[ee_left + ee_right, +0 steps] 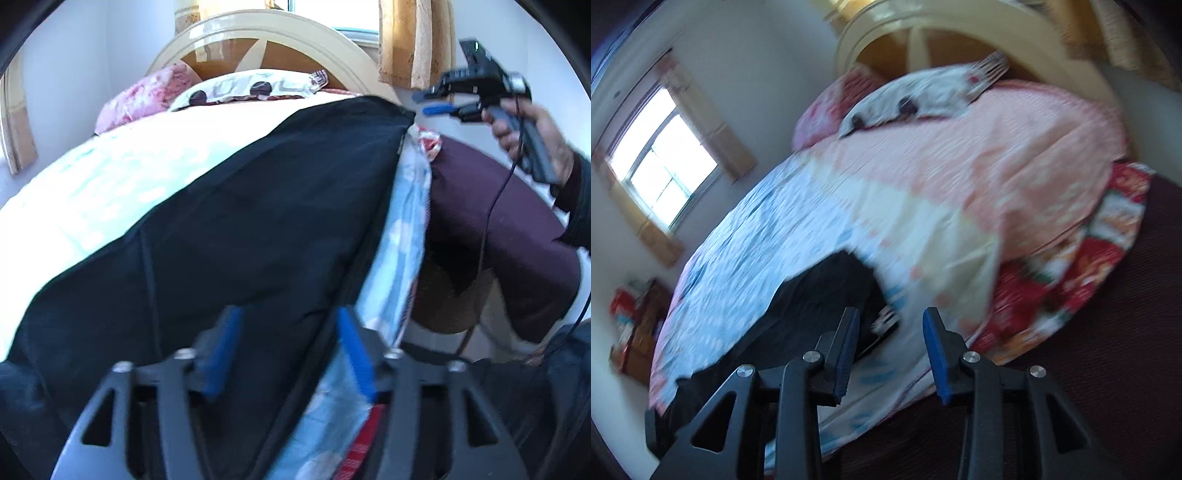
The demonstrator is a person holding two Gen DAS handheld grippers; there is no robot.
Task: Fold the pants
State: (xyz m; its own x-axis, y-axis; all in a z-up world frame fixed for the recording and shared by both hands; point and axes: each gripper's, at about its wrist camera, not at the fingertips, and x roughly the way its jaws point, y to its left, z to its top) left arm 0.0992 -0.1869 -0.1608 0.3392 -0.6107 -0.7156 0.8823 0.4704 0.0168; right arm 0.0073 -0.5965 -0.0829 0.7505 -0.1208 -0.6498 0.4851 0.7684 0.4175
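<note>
Black fabric, the dark pants (240,229), lies spread flat along the right side of the bed, running from near the camera to the far right edge of the mattress. Under it, the pastel quilted bedspread (110,177) in pale blue, cream and pink covers the mattress.

Left wrist view: left gripper (288,354) sits low at the near edge of the pants, its blue-padded fingers (221,354) spread apart, nothing between them. The left finger is over the black cloth; the right finger is over the pants' right edge and the bedspread hanging beside it. Whether the pads touch the cloth, cannot tell.

Far left on the bed: a pink floral pillow (140,96), then a white pillow with dark round prints (251,88), both against the cream arched wooden headboard (258,33).

Far right, same view: right gripper (430,101) held up in the air beyond the far corner of the pants, well apart from the cloth, fingers pointing left. The person's right hand (535,129) wraps the handle, and a thin black cable hangs from it.

Right wrist view (motion-blurred): the right gripper (890,328) has its fingers spread and empty, aimed down at the bed with the far end of the pants (812,291) below and left of them.
</note>
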